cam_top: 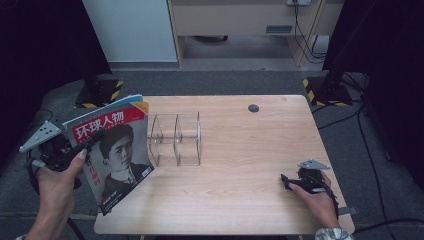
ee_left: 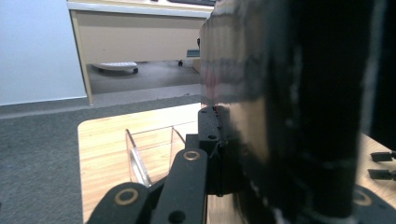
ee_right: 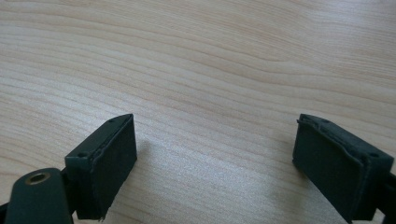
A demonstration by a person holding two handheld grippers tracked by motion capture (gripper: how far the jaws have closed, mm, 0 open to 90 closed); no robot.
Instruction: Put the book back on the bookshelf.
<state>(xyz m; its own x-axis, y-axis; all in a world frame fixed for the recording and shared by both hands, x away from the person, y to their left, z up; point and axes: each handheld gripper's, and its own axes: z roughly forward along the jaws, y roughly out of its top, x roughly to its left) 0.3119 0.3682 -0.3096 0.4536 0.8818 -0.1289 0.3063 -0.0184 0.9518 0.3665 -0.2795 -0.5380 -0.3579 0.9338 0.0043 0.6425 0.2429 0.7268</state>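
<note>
Red-titled magazine [cam_top: 117, 150] pinched upright in the left gripper [cam_top: 92, 139], clear acrylic rack [cam_top: 176, 139] just beyond its fingertips, right gripper [ee_right: 215, 163] spread wide, bare table [ee_right: 210, 60] between its pads.

The right claw [ee_right: 215, 163] has its two black pads [ee_right: 109, 163] wide apart, just above the light wooden tabletop [ee_right: 210, 60].

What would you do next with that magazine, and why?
Probably carry the red-titled portrait magazine, clamped upright in the left hand-held gripper, rightward over the clear acrylic divider rack. It stands just left of the rack, whose slots look free.
</note>
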